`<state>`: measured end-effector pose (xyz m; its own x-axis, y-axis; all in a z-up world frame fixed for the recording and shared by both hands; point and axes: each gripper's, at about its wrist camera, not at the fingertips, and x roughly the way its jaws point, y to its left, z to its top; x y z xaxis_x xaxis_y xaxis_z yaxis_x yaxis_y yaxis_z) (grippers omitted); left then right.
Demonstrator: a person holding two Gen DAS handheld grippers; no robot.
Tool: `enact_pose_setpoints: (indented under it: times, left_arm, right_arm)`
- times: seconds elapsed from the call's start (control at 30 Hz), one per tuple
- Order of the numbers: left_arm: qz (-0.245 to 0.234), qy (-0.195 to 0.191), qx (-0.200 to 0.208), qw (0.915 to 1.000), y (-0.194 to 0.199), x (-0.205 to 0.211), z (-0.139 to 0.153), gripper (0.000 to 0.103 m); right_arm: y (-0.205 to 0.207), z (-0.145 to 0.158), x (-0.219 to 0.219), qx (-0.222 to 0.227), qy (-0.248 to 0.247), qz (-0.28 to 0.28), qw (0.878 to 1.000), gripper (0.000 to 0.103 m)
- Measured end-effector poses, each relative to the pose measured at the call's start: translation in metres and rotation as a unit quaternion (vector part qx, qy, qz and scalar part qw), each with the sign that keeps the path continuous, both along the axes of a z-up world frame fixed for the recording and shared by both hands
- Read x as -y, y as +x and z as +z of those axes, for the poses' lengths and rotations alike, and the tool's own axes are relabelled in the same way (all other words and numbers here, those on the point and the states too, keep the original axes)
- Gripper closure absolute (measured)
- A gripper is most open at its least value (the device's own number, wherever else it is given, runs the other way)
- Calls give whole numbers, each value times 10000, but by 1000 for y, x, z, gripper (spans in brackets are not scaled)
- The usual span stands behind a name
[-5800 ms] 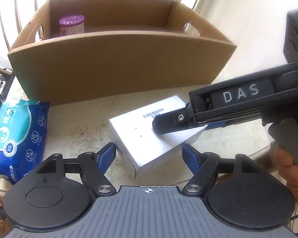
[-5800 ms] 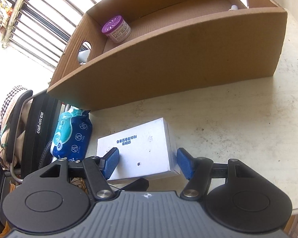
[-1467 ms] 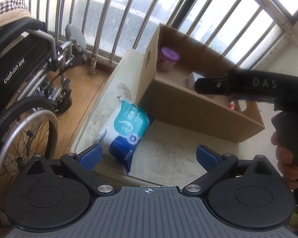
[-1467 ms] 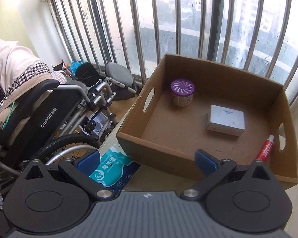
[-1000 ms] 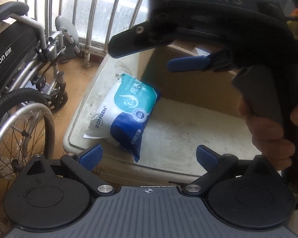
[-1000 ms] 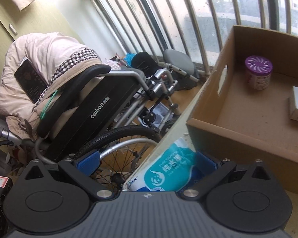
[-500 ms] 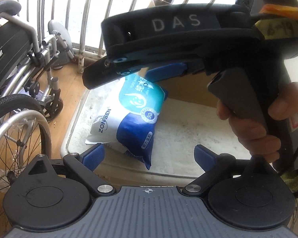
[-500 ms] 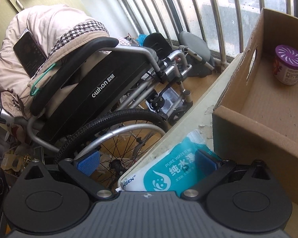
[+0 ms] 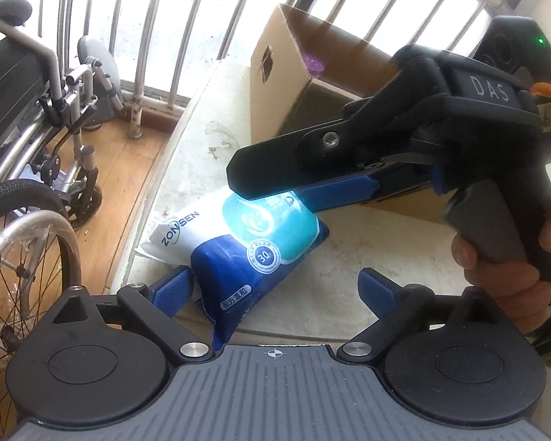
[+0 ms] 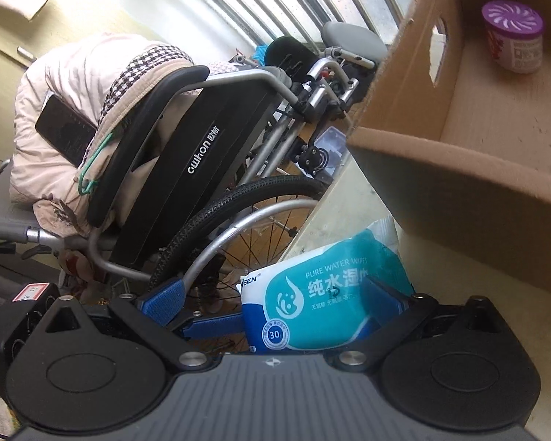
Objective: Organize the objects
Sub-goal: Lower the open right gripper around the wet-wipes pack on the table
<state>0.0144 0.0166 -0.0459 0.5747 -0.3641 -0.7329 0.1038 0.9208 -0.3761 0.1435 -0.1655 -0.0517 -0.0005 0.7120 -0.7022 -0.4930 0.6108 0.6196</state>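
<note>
A blue and teal pack of wet wipes (image 9: 246,242) lies at the table's left edge, in front of the cardboard box (image 9: 275,73). My left gripper (image 9: 275,286) is open, and the pack's near end sits between its fingers. My right gripper (image 10: 275,305) is open and comes down over the same pack (image 10: 330,297) from the right; its body (image 9: 404,147) hangs just above the pack in the left wrist view. A purple-lidded jar (image 10: 514,36) stands inside the box (image 10: 459,169).
A black wheelchair (image 10: 187,169) with a beige blanket (image 10: 84,110) stands on the wooden floor left of the table (image 9: 349,257). Window bars (image 9: 165,7) run behind the box. The table edge drops off just left of the pack.
Both grippers have closed in on the wipes pack. The right gripper has dropped lower over it and the left has moved forward so the pack lies between its fingers.
</note>
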Motion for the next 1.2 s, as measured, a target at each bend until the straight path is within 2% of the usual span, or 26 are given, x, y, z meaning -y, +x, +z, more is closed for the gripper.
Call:
enact_pose_setpoints:
  times: [0.1, 0.2, 0.5, 0.67, 0.83, 0.97, 1.2]
  left_arm:
    - [-186, 179, 33, 9997, 1, 6, 3, 6]
    - [-325, 197, 30, 9993, 4, 14, 3, 6]
    - [-1086, -14, 154, 9940, 19, 55, 2, 4]
    - [-1476, -175, 36, 9889, 29, 71, -3, 4]
    - [-1428, -217, -13, 9895, 25, 64, -1, 4]
    - [-1255, -301, -236, 9914, 27, 57, -9, 4]
    - [-996, -623, -363, 9924, 32, 48, -24, 2]
  right_arm:
    - [1, -4, 11, -281, 164, -234, 9992, 0]
    - [2, -7, 23, -453, 269, -418, 9977, 0]
    - [-2, -10, 81, -648, 55, -1084, 9920, 0]
    - [-8, -18, 121, -919, -54, -1711, 9809, 0]
    - [-10, -19, 151, -1027, 94, -2367, 9661, 0]
    - [-9, -27, 171, -1117, 91, -2863, 9516, 0]
    - [-4, -49, 174, -1333, 121, -2953, 9460, 0]
